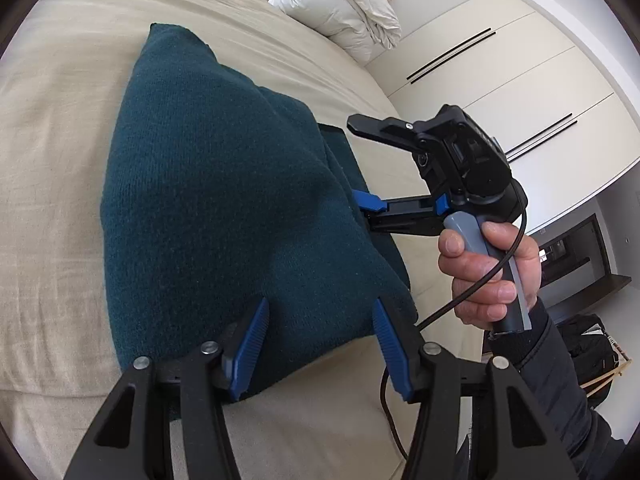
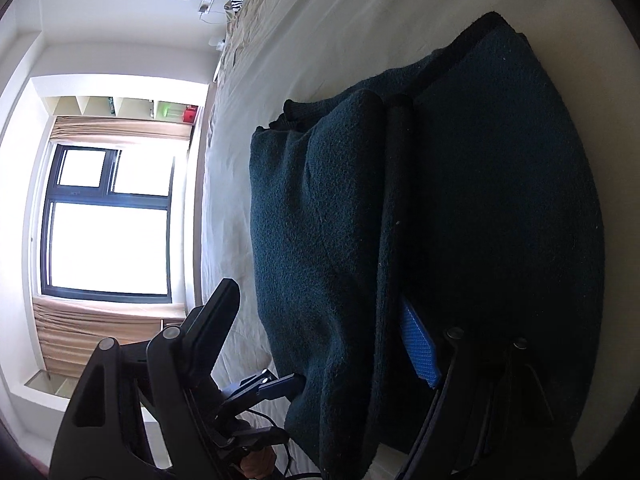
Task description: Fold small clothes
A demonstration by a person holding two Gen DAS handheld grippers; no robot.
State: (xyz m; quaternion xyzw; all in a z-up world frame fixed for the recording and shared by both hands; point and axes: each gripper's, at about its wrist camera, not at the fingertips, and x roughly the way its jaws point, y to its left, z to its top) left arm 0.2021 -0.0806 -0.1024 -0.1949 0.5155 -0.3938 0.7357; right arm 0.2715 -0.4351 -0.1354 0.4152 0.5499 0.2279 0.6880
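Mid-fold on the bed point(image 1: 60, 128): both hand-held grippers, left point(image 1: 320, 344) & right point(image 1: 366, 172), spread wide around the sweater point(image 1: 224, 200); next, pinch it & fold over.

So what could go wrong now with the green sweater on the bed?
The left tool is wide open around the near edge of the sweater, so the raised layer could flop back and undo the fold. The right tool is also open, one finger tucked between layers; pulling it out might drag cloth along and wrinkle it. The black cable hangs close and could snag.
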